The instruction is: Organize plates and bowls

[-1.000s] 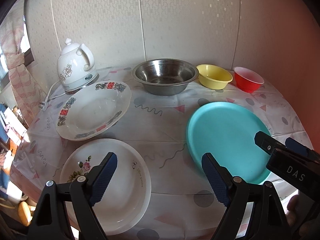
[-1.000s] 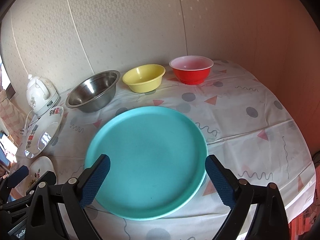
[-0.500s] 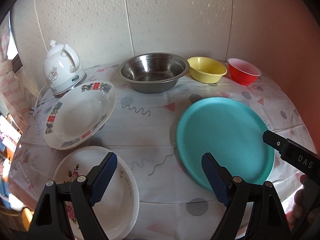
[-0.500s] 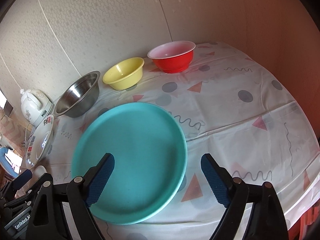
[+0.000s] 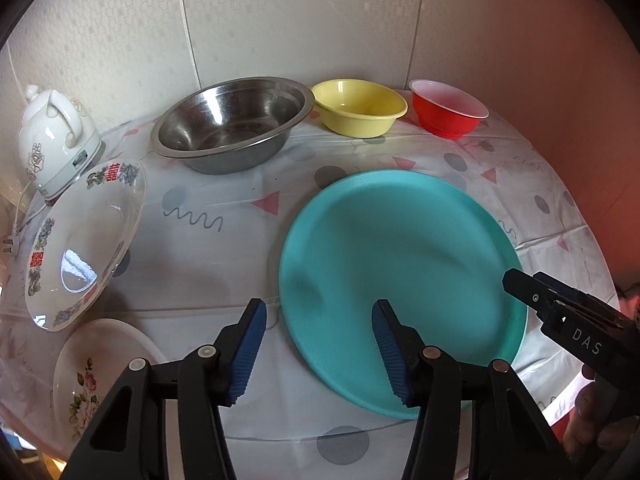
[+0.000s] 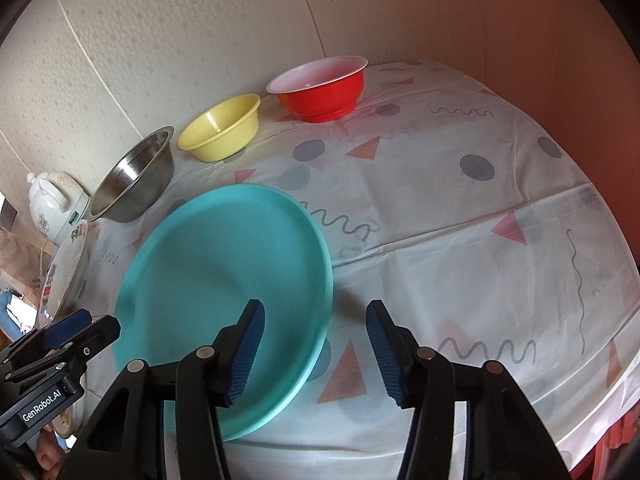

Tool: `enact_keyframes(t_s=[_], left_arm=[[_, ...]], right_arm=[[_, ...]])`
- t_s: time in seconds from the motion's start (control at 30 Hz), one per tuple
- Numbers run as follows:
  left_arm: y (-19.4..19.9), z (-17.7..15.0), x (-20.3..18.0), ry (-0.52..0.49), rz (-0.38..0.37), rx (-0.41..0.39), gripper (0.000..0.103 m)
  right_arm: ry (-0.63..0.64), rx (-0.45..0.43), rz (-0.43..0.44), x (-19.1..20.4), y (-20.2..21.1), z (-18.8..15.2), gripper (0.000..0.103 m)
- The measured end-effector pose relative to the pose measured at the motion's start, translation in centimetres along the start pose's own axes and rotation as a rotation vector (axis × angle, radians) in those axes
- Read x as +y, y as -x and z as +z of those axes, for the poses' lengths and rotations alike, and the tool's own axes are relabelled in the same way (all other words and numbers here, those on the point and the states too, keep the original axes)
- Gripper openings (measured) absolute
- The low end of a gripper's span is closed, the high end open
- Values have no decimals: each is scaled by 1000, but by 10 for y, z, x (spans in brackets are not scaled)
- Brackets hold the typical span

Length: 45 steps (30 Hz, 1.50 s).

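Two grippers straddle opposite rims of the teal plate (image 5: 400, 264) on the patterned cloth (image 6: 460, 220). Each has just been closing and stands half open, pads off the plate. The left gripper (image 5: 318, 350) has its left rim between the jaws; the right gripper (image 6: 316, 346) has the right rim. Left of the plate lie a rose plate (image 5: 92, 376) and, farther, a tilted bordered dish (image 5: 80, 240). Along the wall stand a kettle (image 5: 56, 140), steel bowl (image 5: 232, 124), yellow bowl (image 5: 360, 108) and red bowl (image 5: 448, 112).
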<state>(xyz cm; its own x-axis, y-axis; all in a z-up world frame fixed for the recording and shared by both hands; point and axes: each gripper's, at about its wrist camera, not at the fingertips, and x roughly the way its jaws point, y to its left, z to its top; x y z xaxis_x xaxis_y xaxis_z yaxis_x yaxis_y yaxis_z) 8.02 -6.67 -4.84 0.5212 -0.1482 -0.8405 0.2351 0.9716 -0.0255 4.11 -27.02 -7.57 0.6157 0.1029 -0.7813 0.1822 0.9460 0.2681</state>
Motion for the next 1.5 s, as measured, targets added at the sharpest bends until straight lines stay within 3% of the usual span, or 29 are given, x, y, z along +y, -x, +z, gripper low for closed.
enact_keyframes(t_s=[0.13,0.27,0.67,0.77,1.07,1.3,1.5], left_arm=[[-16,2,-1,-11,-13,50,38],[-18,7,5,-14,2,49,24],[-25,15,40,43,26,68,21],[-25,16,47,57,42,66,9],[-29,10,67,133,7,99,7],[-21,3,72,137,9,82,7],[-4,1,90,209,7,26,7]], right_arm=[[17,-4,-15,-1,-1,0,38],[34,6,-15,1,-3,0,21],[96,34,31,25,-17,7,14],[109,31,46,33,-20,10,14],[166,61,48,53,-29,15,13],[180,110,80,54,-27,9,15],[213,123,43,61,-25,8,16]])
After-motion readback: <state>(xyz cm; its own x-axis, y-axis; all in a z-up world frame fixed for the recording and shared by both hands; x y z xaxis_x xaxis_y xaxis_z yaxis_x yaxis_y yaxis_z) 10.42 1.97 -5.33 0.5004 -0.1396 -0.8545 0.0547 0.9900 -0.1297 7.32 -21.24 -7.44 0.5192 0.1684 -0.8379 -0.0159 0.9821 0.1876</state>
